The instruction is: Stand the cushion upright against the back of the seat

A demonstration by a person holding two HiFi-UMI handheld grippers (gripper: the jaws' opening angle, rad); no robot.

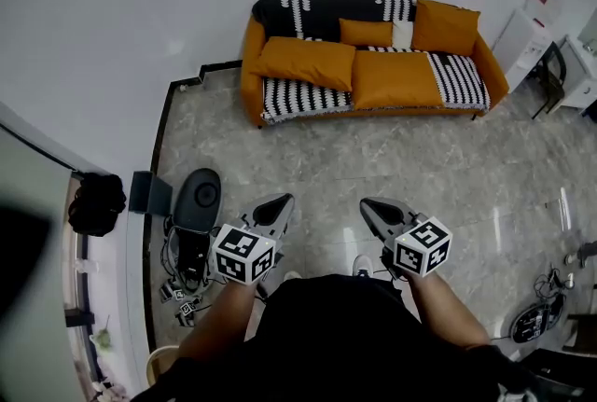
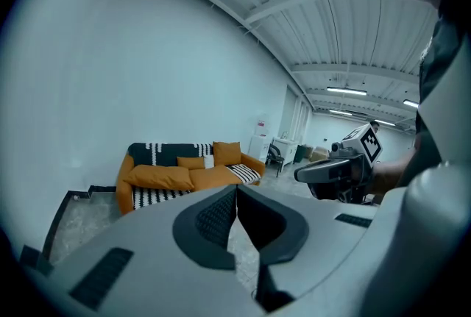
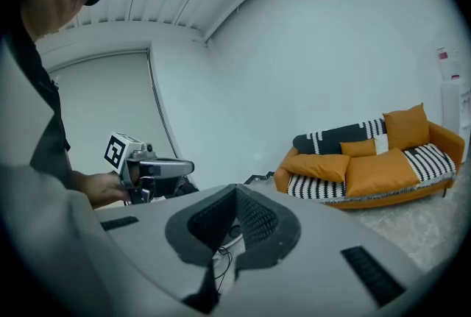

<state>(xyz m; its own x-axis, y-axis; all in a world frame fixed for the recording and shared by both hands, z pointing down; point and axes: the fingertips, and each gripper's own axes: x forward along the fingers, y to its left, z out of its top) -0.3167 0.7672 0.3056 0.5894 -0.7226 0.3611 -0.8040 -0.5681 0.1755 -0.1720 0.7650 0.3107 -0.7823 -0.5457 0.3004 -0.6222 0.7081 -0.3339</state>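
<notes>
Cushion point(image 1: 308, 62), large orange fabric rectangle, flat on the left seat of the orange upholstered sofa point(image 1: 250, 64), well apart from my left gripper point(image 1: 276, 206) and right gripper point(image 1: 377, 209), both with jaws pressed together, empty; approach pending, I judge, then opening.

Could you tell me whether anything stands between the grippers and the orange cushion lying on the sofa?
Nothing visible does: only open grey stone floor separates the left gripper and right gripper from the flat orange fabric cushion on the orange sofa.
</notes>
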